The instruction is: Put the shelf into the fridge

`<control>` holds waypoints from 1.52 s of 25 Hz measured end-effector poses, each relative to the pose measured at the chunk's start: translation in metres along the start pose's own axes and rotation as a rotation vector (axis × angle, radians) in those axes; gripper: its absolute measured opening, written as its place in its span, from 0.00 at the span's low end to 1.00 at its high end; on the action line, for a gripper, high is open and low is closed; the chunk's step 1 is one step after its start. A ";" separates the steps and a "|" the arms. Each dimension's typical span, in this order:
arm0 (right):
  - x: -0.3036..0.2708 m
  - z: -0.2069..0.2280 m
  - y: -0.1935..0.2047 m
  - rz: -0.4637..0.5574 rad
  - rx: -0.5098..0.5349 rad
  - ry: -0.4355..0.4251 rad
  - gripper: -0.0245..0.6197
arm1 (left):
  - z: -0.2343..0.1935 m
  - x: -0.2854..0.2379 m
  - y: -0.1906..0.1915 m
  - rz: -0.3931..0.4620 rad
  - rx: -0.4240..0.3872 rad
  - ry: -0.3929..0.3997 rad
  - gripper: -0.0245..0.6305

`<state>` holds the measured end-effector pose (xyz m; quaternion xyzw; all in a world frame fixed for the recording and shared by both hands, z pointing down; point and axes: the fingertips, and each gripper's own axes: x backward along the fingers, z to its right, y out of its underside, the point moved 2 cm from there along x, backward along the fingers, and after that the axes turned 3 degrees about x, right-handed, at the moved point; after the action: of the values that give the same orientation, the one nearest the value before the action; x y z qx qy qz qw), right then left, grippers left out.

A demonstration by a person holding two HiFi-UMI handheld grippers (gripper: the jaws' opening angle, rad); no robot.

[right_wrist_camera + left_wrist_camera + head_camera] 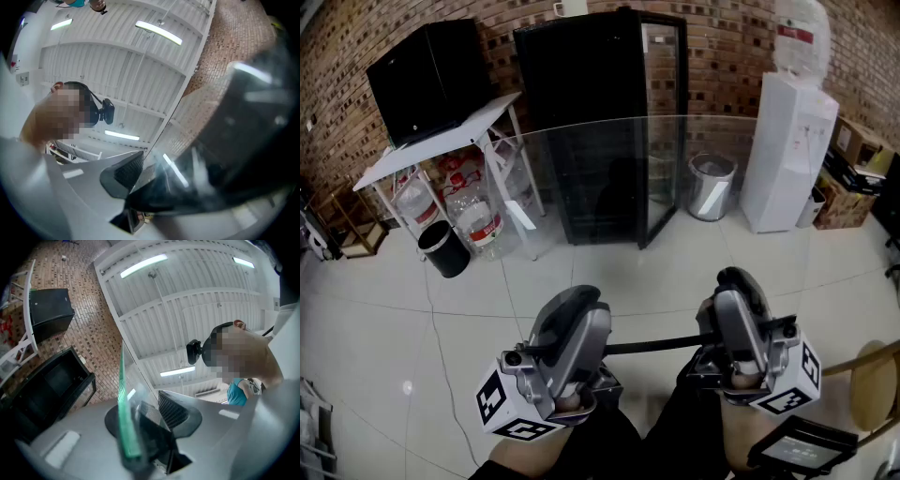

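The black fridge [581,141] stood at 12 o'clock with its door open, the inside too dark to read. In front of it hung the glass shelf [666,253], its near edge clenched in the jaws of the left gripper [145,423] and right gripper [145,180]. It was probably stiff, heavy, slippery and breakable, so two grips well apart on that edge suited it. The steel bin [711,186] at 1 o'clock and the black bucket [443,248] at 10 o'clock showed no contents.

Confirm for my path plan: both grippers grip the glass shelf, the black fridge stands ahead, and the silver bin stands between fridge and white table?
Not quite. The head view shows the silver bin between the fridge and the water dispenser, not the table. The rest holds: left gripper and right gripper both grip the glass shelf, fridge ahead.
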<state>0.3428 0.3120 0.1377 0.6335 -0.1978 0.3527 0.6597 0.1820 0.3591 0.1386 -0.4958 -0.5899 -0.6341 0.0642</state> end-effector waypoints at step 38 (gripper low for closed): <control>-0.126 -0.019 0.105 -0.010 -0.016 -0.016 0.18 | -0.098 0.061 -0.108 -0.004 0.016 -0.002 0.15</control>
<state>0.1795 0.2979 0.1191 0.6319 -0.2025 0.3428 0.6649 0.0251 0.3424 0.1260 -0.4947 -0.5960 -0.6290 0.0659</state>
